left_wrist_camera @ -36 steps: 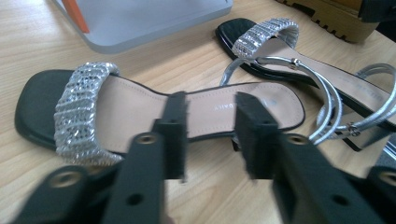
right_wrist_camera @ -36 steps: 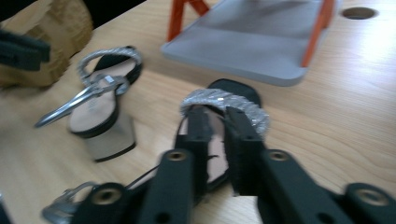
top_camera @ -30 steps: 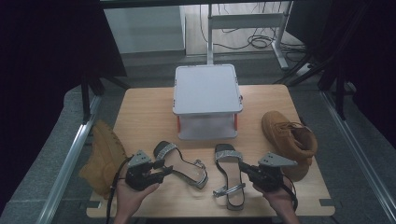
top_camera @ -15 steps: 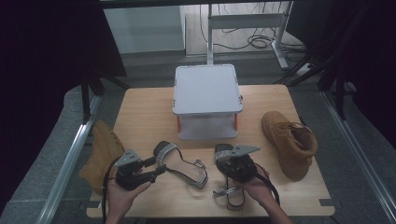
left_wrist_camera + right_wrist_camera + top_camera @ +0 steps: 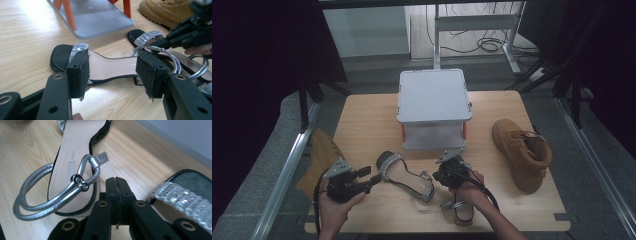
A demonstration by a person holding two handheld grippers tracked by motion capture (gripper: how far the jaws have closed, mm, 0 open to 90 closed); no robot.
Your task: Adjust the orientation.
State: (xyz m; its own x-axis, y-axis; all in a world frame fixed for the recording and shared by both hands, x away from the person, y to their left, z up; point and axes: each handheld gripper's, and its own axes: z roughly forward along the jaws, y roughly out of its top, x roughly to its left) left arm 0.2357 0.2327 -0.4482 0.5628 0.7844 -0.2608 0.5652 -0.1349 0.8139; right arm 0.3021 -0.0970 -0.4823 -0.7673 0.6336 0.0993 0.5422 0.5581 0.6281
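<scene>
Two black sandals with sparkly toe straps and silver ankle loops lie near the table's front. My left gripper (image 5: 372,180) (image 5: 113,67) is open; its jaws have just been opening. The left sandal (image 5: 406,178) (image 5: 110,68) lies just beyond its pads, untouched, toe toward the gripper. My right gripper (image 5: 443,176) (image 5: 117,185) is shut with nothing in it. It hovers over the toe of the right sandal (image 5: 460,211) (image 5: 181,195) and points at the left sandal's ankle loop (image 5: 53,192) (image 5: 172,62).
A grey lidded box (image 5: 432,100) (image 5: 95,20) stands mid-table behind the sandals. One tan boot (image 5: 522,150) (image 5: 170,10) lies at the right. Another tan boot (image 5: 319,160) sits off the table's left edge, beside a metal rail.
My right gripper has swung left from beside the right boot to over the right sandal's toe. My left gripper has drawn back a little from the left sandal's toe, its jaws wider.
</scene>
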